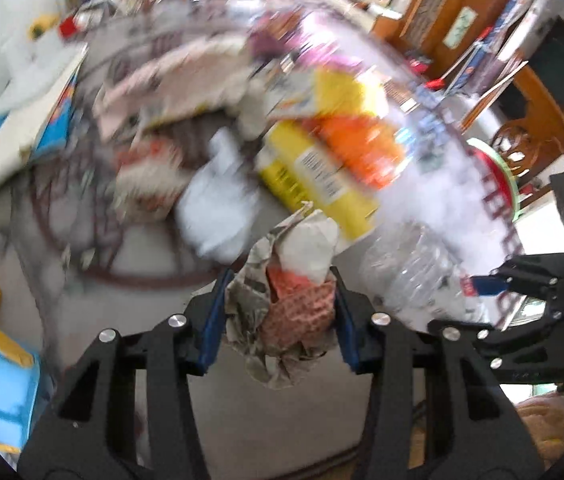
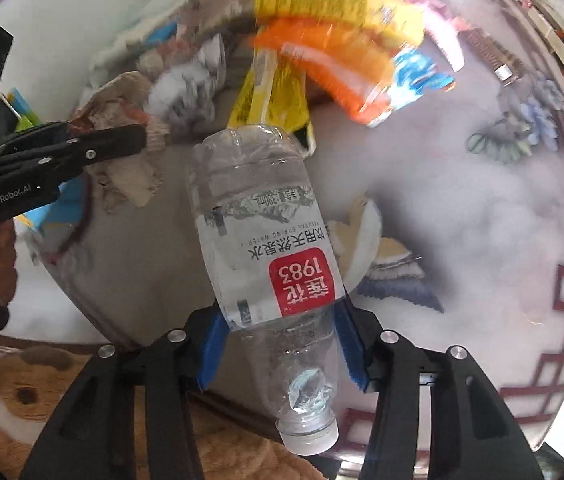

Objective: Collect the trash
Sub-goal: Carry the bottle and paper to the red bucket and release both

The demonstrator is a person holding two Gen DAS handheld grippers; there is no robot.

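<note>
**A:** Two grippers, one catch each. Start with the left wrist view?

**B:** Right. The left gripper (image 1: 280,316) is clamped on a crumpled paper wad (image 1: 285,296), grey newsprint wrapped around something pink and white. Both blue pads (image 1: 212,320) press its sides, so the jaws sit fairly narrow around it.

**A:** And beyond its tips?

**B:** A blurred heap of litter on the round table (image 1: 433,200): a yellow packet (image 1: 313,176) straight ahead, an orange packet (image 1: 361,148) just past it, a white bag (image 1: 218,204) ahead to the left. Off to the right, the other gripper pinches a clear bottle.

**A:** Now the right wrist view.

**B:** The right gripper (image 2: 282,344) is closed on a plastic water bottle (image 2: 270,248), gripped low on its body under the red label. The cap (image 2: 309,436) points back toward the camera and the base points away. It looks empty, dented near the neck.

**A:** Anything else there?

**B:** The left gripper enters from the left edge with its paper wad, and the same yellow and orange packets lie ahead of the bottle.

**A:** So which step is this?

**B:** I'd say pick-up is done for both. No bin shows in either view, so the next move likely means lifting clear, carrying both pieces to wherever trash goes, and then returning for the packets.
</note>
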